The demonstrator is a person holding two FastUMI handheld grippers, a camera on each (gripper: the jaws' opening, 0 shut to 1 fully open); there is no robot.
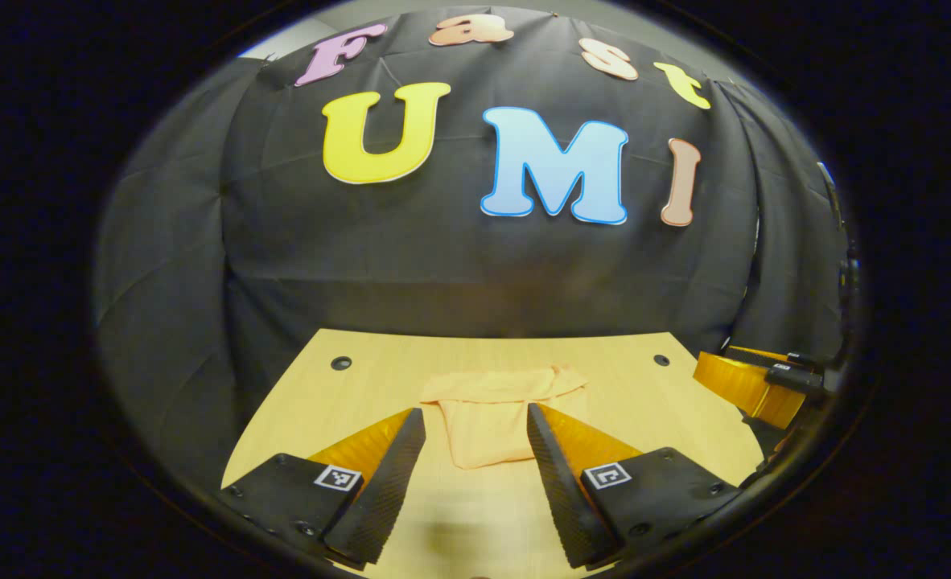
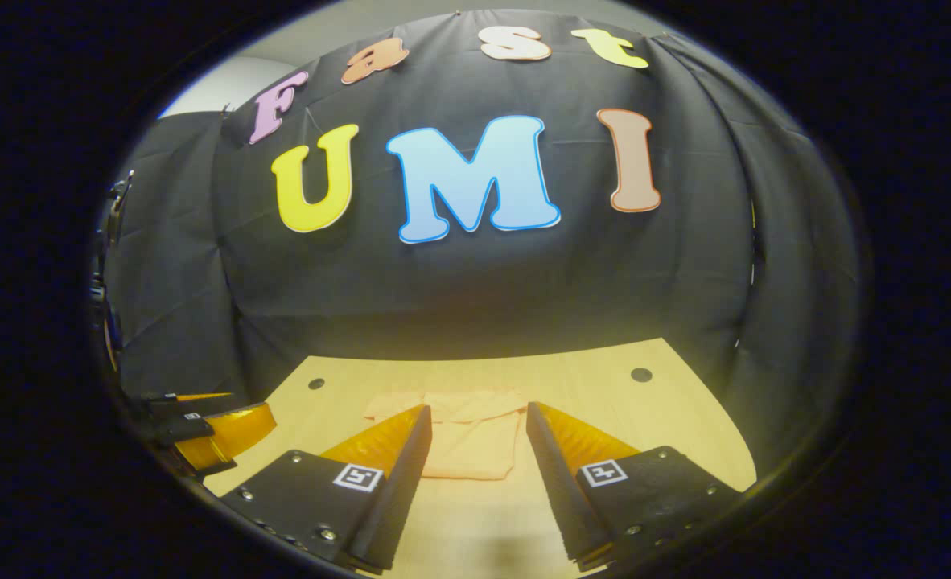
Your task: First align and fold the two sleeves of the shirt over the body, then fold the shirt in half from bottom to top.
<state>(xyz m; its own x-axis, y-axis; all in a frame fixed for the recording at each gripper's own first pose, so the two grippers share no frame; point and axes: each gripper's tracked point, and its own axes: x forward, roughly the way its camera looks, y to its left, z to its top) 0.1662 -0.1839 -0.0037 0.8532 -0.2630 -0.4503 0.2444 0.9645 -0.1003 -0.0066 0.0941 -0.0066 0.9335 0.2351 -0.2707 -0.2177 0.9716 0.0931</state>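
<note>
Both released, left gripper point(image 1: 475, 438) and right gripper point(image 2: 478, 434) held above the table point(image 1: 644, 394), short of the shirt point(image 1: 491, 418) lying bunched near its far edge, so probably risking an uneven fold by grabbing wrong layers.

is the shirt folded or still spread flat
Folded, at least partly: the shirt lies as a compact bundle on the table, a layer doubled over its far edge, no sleeves sticking out. Whether the last fold is done, cannot tell.

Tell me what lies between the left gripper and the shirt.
Nothing: in the left gripper view, only bare table separates the open left gripper from the shirt.
</note>
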